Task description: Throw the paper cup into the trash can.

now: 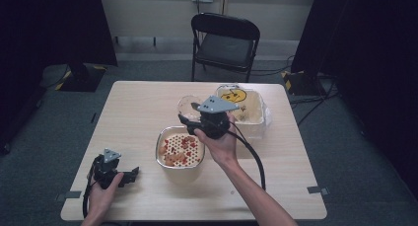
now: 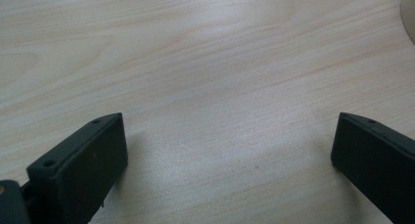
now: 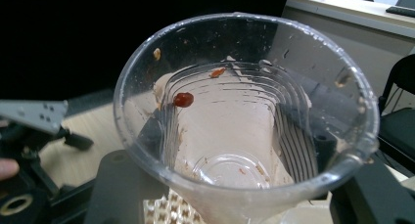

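Holding clear cup | right tongs clamped | above bowl rim

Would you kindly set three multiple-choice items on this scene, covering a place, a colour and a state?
1. Where is the clear plastic cup?
A. In the right gripper's jaws
B. On the chair
C. Under the table

2. What colour is the smiley face on the white plastic tub?
A. Blue
B. Yellow
C. Green

3. How do the left gripper's jaws stand?
A. Shut on a spoon
B. Shut on the steel strainer bowl
C. Open over bare table

Answers: A, jaws flank the cup; B, yellow shows in the high view; C, wood lies between them.
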`<state>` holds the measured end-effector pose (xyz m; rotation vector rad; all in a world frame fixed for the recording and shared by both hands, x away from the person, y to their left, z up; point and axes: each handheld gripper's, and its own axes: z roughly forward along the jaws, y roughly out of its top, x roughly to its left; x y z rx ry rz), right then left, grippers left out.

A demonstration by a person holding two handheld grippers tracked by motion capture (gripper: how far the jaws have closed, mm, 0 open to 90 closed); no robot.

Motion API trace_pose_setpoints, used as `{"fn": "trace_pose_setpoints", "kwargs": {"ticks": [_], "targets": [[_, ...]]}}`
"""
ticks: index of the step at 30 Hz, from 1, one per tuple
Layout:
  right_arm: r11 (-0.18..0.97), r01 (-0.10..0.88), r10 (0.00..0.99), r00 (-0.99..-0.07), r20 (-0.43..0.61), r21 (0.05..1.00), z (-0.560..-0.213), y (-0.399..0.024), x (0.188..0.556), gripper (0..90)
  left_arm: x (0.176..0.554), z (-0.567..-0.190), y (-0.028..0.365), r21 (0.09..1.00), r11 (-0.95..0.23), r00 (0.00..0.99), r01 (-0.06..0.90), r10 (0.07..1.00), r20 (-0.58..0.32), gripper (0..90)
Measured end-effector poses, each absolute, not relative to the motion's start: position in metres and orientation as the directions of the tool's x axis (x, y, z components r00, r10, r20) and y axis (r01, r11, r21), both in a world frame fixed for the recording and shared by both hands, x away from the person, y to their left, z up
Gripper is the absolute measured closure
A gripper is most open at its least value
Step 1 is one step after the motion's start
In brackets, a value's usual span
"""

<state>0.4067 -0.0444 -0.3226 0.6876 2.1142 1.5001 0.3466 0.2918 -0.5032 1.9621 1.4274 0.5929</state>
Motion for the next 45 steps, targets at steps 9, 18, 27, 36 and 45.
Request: {"fn": "trace_pose_setpoints", "kwargs": {"ticks": [9,18,27,36,45], "targets": [[0.218,0.163,0.681,-0.731,-0.03,0.962,-0.304,-0.068,0.432,43.2,0.347,-0.503,0.292,0.716,-0.212,0.31,0.665,0.951,-0.007,0.0],[0.192,0.201,0.74,-0.672,-0.008,0.96,-0.295,-0.098,0.454,42.9,0.347,-0.503,0.292,0.716,-0.212,0.31,0.666,0.951,-0.007,0.0],[0.177,0.246,0.8,-0.6,0.006,0.953,-0.287,-0.13,0.475,42.0,0.347,-0.503,0.292,0.715,-0.212,0.311,0.666,0.951,-0.007,0.0],[0.161,0.312,0.841,-0.539,0.035,0.936,-0.295,-0.148,0.497,36.7,0.347,-0.503,0.292,0.715,-0.212,0.312,0.666,0.95,-0.008,0.0],[0.145,0.388,0.85,-0.52,0.086,0.91,-0.299,-0.152,0.516,18.1,0.347,-0.503,0.292,0.716,-0.211,0.31,0.665,0.951,-0.007,0.0]]}}
